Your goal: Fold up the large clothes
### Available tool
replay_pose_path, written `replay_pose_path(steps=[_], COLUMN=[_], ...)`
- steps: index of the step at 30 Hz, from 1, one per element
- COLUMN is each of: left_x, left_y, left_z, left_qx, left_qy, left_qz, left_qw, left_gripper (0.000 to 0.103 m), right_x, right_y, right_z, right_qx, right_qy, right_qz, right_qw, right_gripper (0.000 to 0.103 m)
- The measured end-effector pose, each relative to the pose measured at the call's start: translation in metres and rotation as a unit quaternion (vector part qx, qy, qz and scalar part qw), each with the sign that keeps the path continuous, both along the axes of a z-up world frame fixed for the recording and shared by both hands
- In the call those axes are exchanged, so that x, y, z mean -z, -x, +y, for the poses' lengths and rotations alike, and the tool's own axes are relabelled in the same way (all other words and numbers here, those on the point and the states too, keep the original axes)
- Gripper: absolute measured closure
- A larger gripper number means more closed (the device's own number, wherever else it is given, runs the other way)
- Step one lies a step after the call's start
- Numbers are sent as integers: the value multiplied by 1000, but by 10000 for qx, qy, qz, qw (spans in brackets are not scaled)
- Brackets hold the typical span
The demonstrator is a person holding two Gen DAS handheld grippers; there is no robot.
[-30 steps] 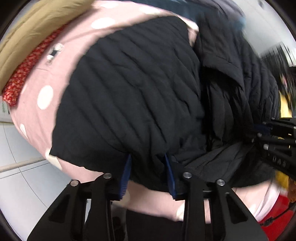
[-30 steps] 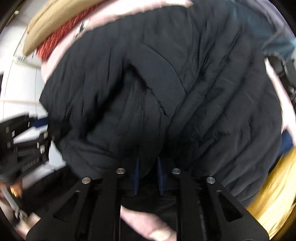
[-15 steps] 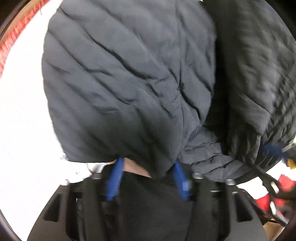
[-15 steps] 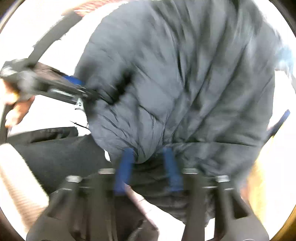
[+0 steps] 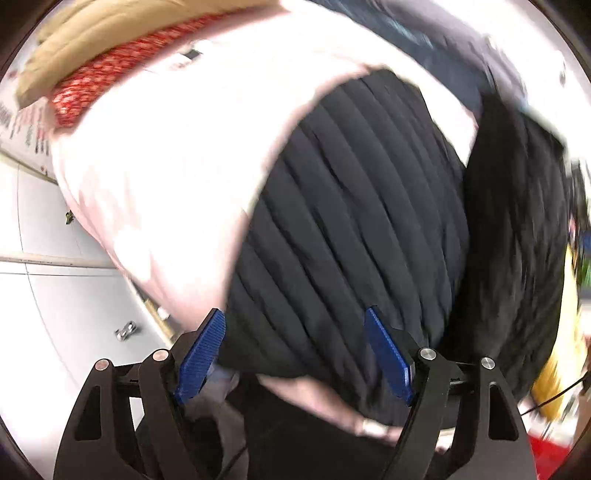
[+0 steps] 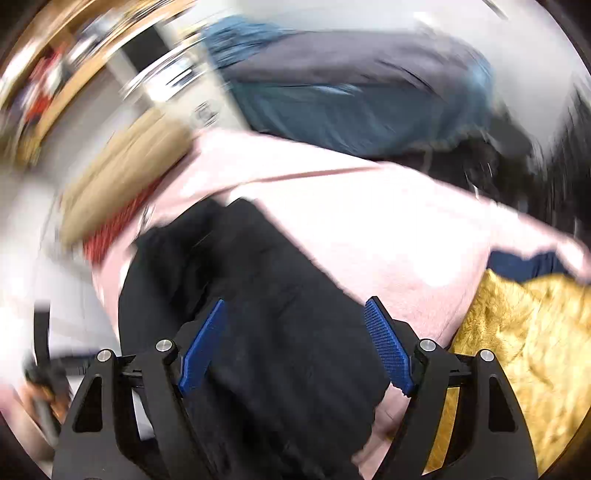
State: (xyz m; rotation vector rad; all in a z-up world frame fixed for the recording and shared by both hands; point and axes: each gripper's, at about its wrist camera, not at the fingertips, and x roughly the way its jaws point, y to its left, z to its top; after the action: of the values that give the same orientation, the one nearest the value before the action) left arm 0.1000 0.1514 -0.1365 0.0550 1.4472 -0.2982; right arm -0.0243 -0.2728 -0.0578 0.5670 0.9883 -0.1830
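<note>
A black quilted jacket [image 5: 354,229] lies bunched on a pink sheet [image 5: 166,166]. It also shows in the right wrist view [image 6: 258,314], on the same pink sheet [image 6: 369,229]. My left gripper [image 5: 295,350] is open, its blue pads either side of the jacket's near edge. My right gripper [image 6: 295,339] is open over the jacket, holding nothing. Both views are blurred by motion.
A tan cushion [image 5: 92,33] and a red patterned cloth [image 5: 110,77] lie at the sheet's far left. Blue and grey garments [image 6: 351,103] are piled behind. A golden furry cloth [image 6: 524,350] lies at the right. White floor tiles [image 5: 55,314] show lower left.
Both grippers have opened and let go of the jacket, which was lifted close to the cameras half a second ago. It now lies lower on the pink sheet.
</note>
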Motion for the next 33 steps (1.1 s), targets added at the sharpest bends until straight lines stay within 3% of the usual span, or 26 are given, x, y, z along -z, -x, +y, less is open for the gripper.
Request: replay_pose_path(steps=[3,7,11,14,20,21,22,23,24,25,29,33], left_x=[2,13,32,35,42,42,42,43,42,42,33,15], left_y=[-27,-57,-72,-59,-45,-45,-44,-44,-43,-42,-37,-34], left_z=[11,10,-15,-33,-53,-54,-54,-55,-56,-58,-62,-58], left_qx=[-281,-238,53,341,477,512,553,599,628,664,822,715], left_qy=[188,419,451,499,370,359,365,363,339,296,73,97], left_qz=[-150,-206,-50,-24,-56,-68,-75,-83,-101,-123,-252,-410], left_qw=[9993,9986,9990,9982,9982,9980,9978,9975,9974,9973,9963,9965], left_gripper=[26,26,26,26,28,29,31,36,42,45,73,92], right_x=[44,109,157,181,221,224,224,220,216,214,188,141], right_y=[-19,-47,-88,-104,-164,-168,-170,-172,-171,-171,-160,-129], right_z=[-38,-65,-60,-46,8,14,18,22,25,28,41,26], right_qx=[475,716,200,-114,-1079,-1182,-1235,-1326,-1440,-1478,-1599,-992], right_qy=[-457,-1007,-1090,-951,-1012,-870,-742,-722,-940,-996,-531,-842], right_qz=[385,1015,1473,1688,2091,2167,2158,2058,1949,1955,1675,964], right_qw=[9971,9871,9829,9810,9666,9651,9658,9669,9656,9644,9714,9868], right_gripper=[26,26,26,26,26,27,37,51,80,87,96,98])
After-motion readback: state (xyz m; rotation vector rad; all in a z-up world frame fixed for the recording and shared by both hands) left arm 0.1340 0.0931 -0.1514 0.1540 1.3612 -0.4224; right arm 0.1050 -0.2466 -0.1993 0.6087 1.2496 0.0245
